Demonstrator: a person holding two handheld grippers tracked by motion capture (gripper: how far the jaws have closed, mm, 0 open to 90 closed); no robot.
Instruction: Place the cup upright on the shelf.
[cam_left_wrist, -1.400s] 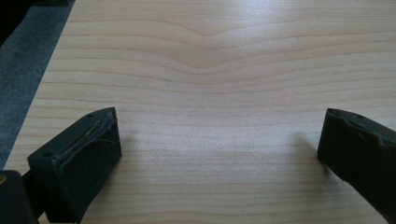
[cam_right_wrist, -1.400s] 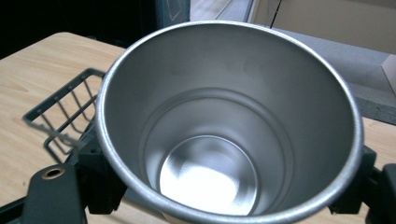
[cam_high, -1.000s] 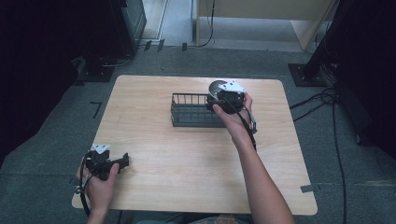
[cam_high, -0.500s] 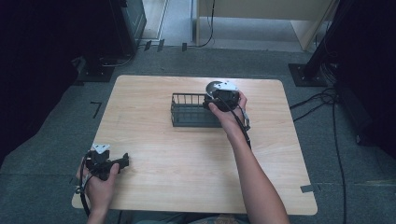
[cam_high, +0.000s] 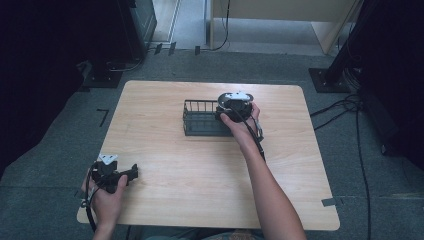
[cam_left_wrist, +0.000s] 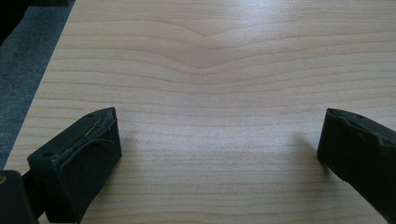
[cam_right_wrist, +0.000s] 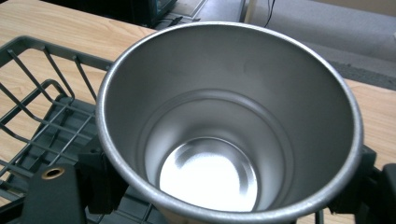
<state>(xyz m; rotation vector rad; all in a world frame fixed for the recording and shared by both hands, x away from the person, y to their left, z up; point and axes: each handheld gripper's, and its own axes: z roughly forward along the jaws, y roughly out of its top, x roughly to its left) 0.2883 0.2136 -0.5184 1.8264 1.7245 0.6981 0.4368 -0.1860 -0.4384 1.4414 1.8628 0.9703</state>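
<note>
Right gripper view: a steel cup (cam_right_wrist: 229, 135) is clamped in the right gripper (cam_right_wrist: 224, 196) above the wire basket (cam_right_wrist: 42, 116); lowering remains, while the left gripper (cam_left_wrist: 210, 154) is held wide open, empty.

A wire basket (cam_high: 201, 119) sits on the tabletop (cam_high: 210, 175), slightly far of centre. The right gripper (cam_high: 235, 104) is at the basket's right end and holds a metal cup (cam_right_wrist: 229, 126) there, over the basket's edge. The left gripper (cam_high: 131, 173) rests at the near left corner, well apart from the basket.
</note>
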